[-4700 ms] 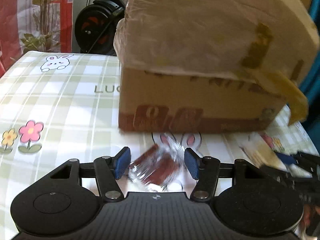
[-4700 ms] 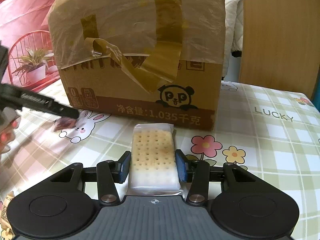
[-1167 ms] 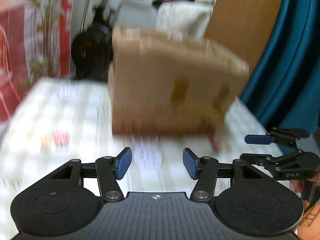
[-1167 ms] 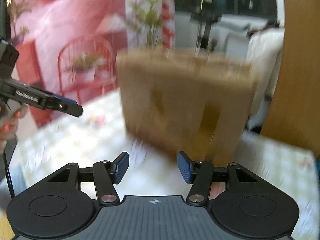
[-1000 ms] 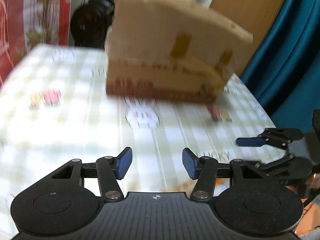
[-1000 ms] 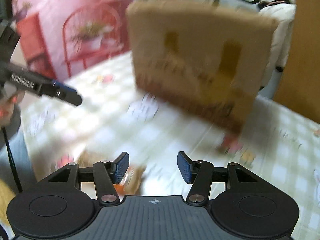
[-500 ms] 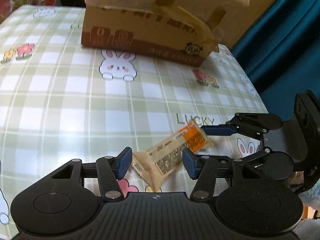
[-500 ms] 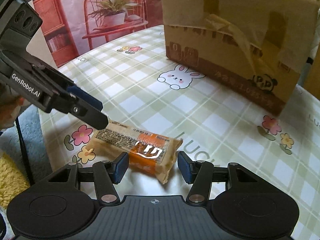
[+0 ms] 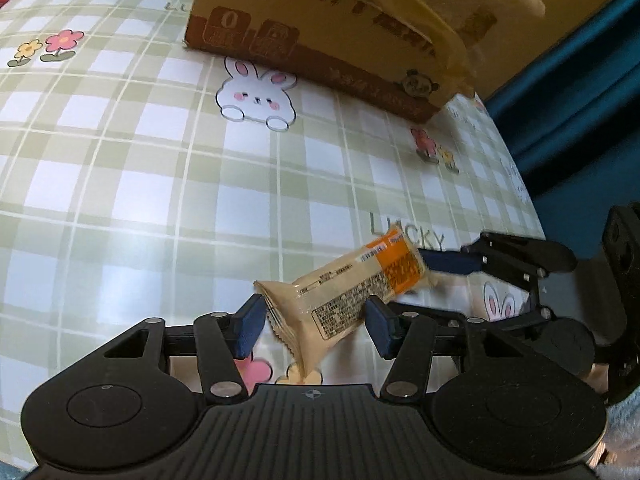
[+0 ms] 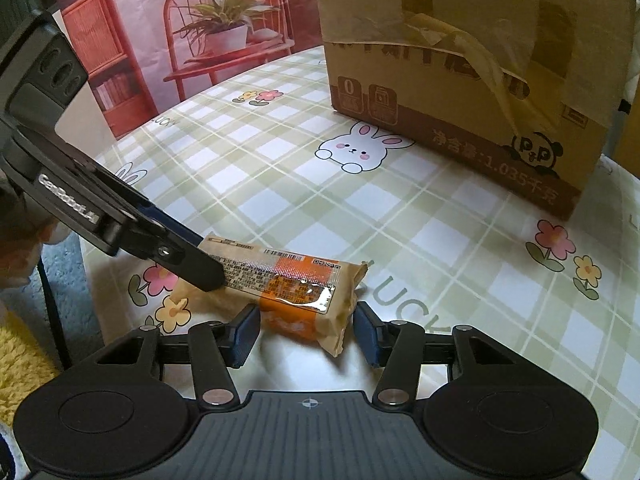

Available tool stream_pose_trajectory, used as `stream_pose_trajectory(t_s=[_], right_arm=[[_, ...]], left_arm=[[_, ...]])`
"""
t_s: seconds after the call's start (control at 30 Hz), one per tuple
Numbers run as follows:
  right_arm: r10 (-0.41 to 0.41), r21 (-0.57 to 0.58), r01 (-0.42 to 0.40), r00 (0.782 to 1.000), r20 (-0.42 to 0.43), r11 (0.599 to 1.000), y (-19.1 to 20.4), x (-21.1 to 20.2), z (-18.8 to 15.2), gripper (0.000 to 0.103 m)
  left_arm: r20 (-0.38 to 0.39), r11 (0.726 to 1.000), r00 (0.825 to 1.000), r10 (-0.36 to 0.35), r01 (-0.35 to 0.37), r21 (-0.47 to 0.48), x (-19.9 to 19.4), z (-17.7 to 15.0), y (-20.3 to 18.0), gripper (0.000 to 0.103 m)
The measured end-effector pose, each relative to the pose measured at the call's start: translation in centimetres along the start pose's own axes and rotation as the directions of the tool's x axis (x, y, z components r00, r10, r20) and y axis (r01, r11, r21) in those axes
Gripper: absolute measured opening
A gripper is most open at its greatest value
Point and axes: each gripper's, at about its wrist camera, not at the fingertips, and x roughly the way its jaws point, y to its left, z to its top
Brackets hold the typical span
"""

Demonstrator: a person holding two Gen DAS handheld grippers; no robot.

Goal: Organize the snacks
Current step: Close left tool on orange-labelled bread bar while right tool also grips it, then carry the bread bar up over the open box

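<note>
A snack packet point(image 9: 352, 288), cream with an orange end, lies slantwise on the checked tablecloth point(image 9: 120, 160) near its front edge. My left gripper point(image 9: 316, 328) straddles the cream end, open, with the packet between its blue pads. In the right wrist view, my right gripper point(image 10: 306, 334) straddles the orange end of the packet point(image 10: 288, 284). Its jaws are closing and a thin gap still shows at the right pad. One left finger point(image 10: 192, 264) crosses in front of the packet's far end. A right finger point(image 9: 452, 262) shows beside the orange end.
A taped cardboard box point(image 10: 460, 60) with a panda print stands at the back of the table. The table's edge runs close on the right point(image 9: 532, 208), with a blue curtain point(image 9: 580, 100) beyond. A yellow fluffy rug point(image 10: 20, 360) lies below on the left.
The cracker packet and the red snack seen between the jaws earlier are gone. Both grippers swung down from the box to the front edge and now straddle the cream-and-orange packet; the right jaws narrowed slightly.
</note>
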Motion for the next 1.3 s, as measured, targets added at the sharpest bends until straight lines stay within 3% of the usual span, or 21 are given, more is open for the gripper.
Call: stream_pose_trajectory(t_s=[0.23,0.47,0.67,1.03,1.13,1.3], right_arm=[[-0.03,0.002,0.03,0.999,0.038,1.0,-0.6,-0.6,0.7,0.039],[-0.101,-0.009,0.103,0.984,0.147,0.995,-1.5,-3.9,4.1,0.039],[-0.16,-0.033,0.173,0.955,0.248,0.984,-2.5,-7.3,8.2,0.039],[-0.24,-0.073,0.294,0.878,0.413,0.953,-5.8,-12.7,17.7,0.039],[-0.261,-0.063,0.316,0.867,0.424,0.947,-7.5,-12.6,20.2,0.039],[-0.293,-0.032,0.33,0.874,0.388,0.943,-10.2,-10.1,23.1,0.039]], left_arm=[[0.066,1.0,0.998,0.008,-0.007,-0.012,-0.1,1.7,-0.5,0.049],[0.191,0.998,0.981,-0.015,0.001,0.069,-2.8,5.5,-2.9,0.048],[0.308,0.989,0.95,-0.039,-0.008,0.149,-5.8,9.4,-5.7,0.048],[0.48,0.958,0.874,-0.073,-0.072,0.277,-10.4,18.2,-10.7,0.049],[0.488,0.952,0.869,-0.075,-0.084,0.295,-10.1,21.0,-11.0,0.049],[0.462,0.949,0.884,-0.067,-0.086,0.302,-7.7,24.5,-10.5,0.05]])
